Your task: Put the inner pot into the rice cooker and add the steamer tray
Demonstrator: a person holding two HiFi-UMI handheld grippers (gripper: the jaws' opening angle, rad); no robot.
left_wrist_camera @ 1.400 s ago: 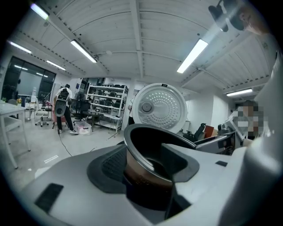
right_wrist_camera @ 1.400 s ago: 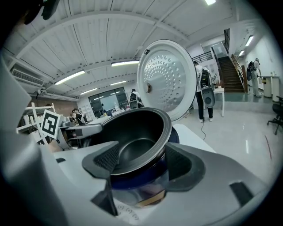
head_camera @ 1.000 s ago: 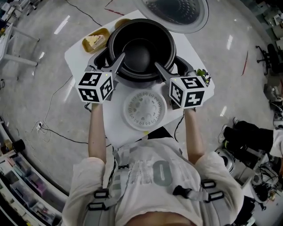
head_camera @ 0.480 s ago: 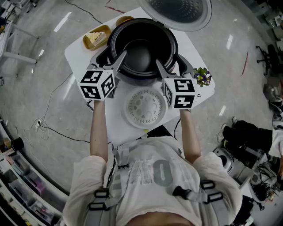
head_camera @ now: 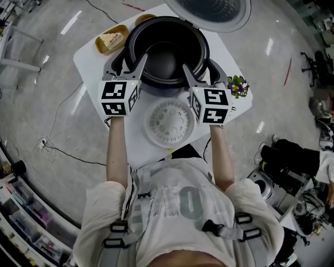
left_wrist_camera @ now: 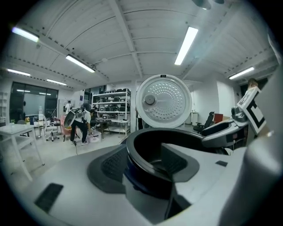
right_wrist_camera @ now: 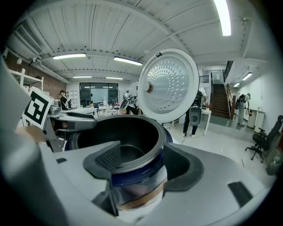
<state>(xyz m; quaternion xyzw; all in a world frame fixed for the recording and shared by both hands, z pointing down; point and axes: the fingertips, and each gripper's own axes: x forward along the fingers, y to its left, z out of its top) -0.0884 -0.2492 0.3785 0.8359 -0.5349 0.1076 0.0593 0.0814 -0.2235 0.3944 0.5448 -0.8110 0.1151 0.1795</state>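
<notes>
The black inner pot [head_camera: 166,58] stands in the opening of the dark rice cooker [head_camera: 217,71], whose lid [head_camera: 209,9] is swung up behind it. My left gripper [head_camera: 136,65] is shut on the pot's near left rim [left_wrist_camera: 146,137], one jaw inside and one outside. At the near right rim [right_wrist_camera: 132,126] my right gripper [head_camera: 195,73] grips the same way. Below that rim a shiny blue wall with a bronze band [right_wrist_camera: 141,187] shows. Whether the pot rests fully inside I cannot tell. The white perforated steamer tray [head_camera: 169,124] lies flat on the table just before the cooker.
The small white table [head_camera: 91,60] also bears a yellow tray with food [head_camera: 110,40] at the back left, a small bowl [head_camera: 144,20] behind it, and a little flowering plant [head_camera: 237,86] at the right edge. A cable [head_camera: 62,151] trails over the floor.
Both marker cubes have rolled a little and the right one has drawn slightly inward. The pot stays in the cooker's opening with both grippers on its rim.
</notes>
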